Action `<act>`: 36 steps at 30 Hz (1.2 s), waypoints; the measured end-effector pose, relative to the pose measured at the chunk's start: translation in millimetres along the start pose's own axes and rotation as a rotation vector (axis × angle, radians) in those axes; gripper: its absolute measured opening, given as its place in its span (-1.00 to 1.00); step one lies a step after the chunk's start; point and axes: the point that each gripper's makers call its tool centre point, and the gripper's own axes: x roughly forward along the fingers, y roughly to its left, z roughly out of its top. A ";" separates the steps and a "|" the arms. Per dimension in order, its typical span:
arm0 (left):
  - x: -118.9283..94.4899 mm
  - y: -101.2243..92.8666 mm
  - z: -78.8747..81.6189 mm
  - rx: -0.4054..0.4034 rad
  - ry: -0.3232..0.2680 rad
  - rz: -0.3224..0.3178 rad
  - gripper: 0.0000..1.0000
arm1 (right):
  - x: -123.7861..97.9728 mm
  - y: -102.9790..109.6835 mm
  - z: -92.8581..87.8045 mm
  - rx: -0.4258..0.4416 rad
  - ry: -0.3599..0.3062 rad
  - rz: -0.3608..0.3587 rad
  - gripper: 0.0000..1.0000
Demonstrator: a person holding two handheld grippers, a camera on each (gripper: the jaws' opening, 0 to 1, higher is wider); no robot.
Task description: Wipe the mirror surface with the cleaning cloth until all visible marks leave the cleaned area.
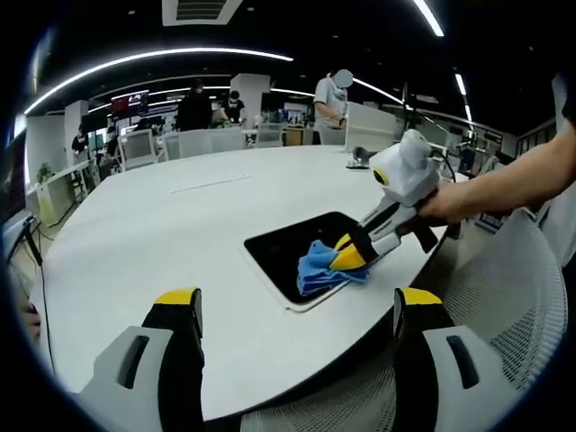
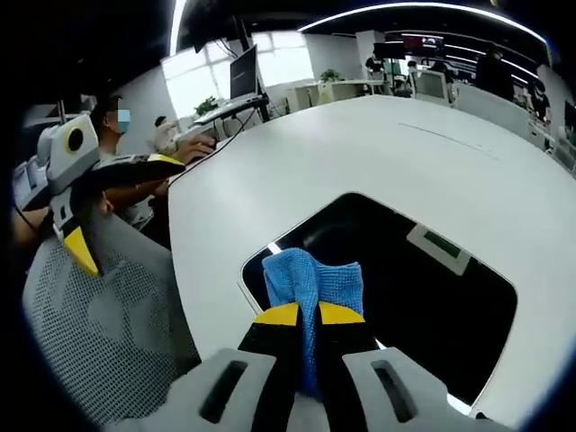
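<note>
Mirror (image 2: 432, 297) lies flat near the bench's (image 1: 180, 234) rounded near edge, its dark glass well inside its white rim. The right tool (image 2: 309, 315) pinches the blue cleaning cloth (image 2: 310, 279) over the mirror's near corner. The left tool (image 1: 297, 310) hangs wide apart off the bench edge, above a mesh chair (image 1: 513, 306); bare bench spreads beyond.

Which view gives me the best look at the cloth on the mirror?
The right gripper view: the blue cloth sits close, pinched in the right gripper over the mirror. The left gripper view shows it small, bunched under that gripper.
</note>
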 end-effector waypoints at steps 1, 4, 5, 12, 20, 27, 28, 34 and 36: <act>0.1 0.1 -0.1 0.000 0.000 0.001 0.72 | 1.9 1.4 1.2 0.001 -0.002 0.004 -1.00; 0.1 -0.2 -0.2 0.000 0.002 -0.001 0.72 | 7.1 4.7 4.8 0.021 -0.009 0.020 -1.00; 0.1 -0.2 -0.2 0.000 0.003 0.000 0.72 | 8.4 7.8 5.5 0.024 -0.010 0.024 -1.00; -0.1 0.1 -0.4 0.001 0.003 0.002 0.72 | 17.0 22.2 11.7 0.019 -0.010 0.040 -0.99; -0.1 0.0 -0.5 0.000 0.004 0.003 0.72 | 24.0 27.9 16.9 0.002 0.002 0.052 -0.99; -0.1 -0.1 -0.6 0.000 0.003 0.003 0.71 | 30.2 32.9 20.8 -0.034 0.018 0.057 -0.99; -0.1 -0.3 -0.7 -0.001 0.004 0.002 0.71 | 30.8 33.3 21.2 -0.037 0.018 0.057 -0.99; 0.0 -0.6 -1.3 -0.002 0.006 0.000 0.71 | 32.8 34.6 22.4 -0.052 0.020 0.054 -0.99; -0.1 -0.7 -1.3 -0.002 0.006 0.000 0.70 | 32.5 34.3 21.9 -0.056 0.012 0.050 -0.99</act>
